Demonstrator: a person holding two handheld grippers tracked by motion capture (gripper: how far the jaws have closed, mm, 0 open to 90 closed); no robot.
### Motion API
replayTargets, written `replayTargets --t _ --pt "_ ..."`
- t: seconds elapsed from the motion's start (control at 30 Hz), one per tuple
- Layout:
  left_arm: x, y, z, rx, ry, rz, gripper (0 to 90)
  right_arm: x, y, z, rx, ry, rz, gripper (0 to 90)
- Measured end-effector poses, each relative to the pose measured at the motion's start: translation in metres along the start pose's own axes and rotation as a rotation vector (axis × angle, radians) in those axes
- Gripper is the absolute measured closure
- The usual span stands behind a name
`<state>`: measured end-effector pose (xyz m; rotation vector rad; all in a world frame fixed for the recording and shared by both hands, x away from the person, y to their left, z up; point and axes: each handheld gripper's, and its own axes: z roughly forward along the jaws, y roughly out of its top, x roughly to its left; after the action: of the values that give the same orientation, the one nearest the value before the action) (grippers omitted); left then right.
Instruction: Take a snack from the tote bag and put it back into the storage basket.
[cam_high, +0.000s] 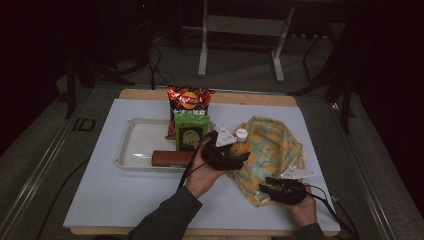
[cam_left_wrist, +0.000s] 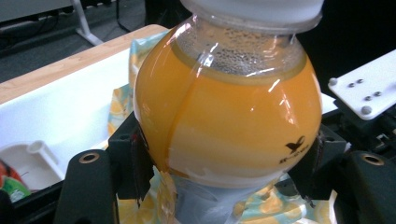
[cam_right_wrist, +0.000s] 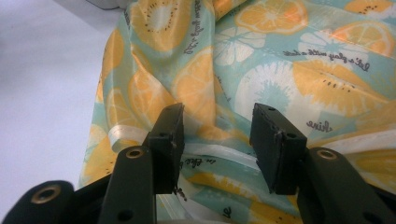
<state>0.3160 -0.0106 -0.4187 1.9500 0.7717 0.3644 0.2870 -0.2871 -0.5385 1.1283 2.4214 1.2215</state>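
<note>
White tabletop (cam_high: 125, 195): left gripper (cam_high: 231, 148) clamps upright juice bottle (cam_left_wrist: 229, 116), cap up.

One bottle (cam_high: 242, 140), one bag (cam_high: 272, 150), one tray (cam_high: 135, 145), three snack packs (cam_high: 192, 131).

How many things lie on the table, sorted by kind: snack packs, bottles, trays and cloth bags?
Snack packs: 3 — red chip bag, green packet, brown bar
Bottles: 1 — orange juice bottle
Trays: 1 — white tray
Cloth bags: 1 — fruit-print bag
Total: 6
</note>
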Motion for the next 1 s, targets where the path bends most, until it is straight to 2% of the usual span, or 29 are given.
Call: replayTargets --t 0.57,1.0 --pt "0.021 -0.007 -0.006 -0.006 0.049 -0.037 32.9 0.000 0.000 0.000 0.000 0.000 -0.001 54.4" --pt "0.030 -0.010 -0.012 -0.010 0.081 -0.049 32.9 0.000 0.000 0.000 0.000 0.001 -0.002 54.2"
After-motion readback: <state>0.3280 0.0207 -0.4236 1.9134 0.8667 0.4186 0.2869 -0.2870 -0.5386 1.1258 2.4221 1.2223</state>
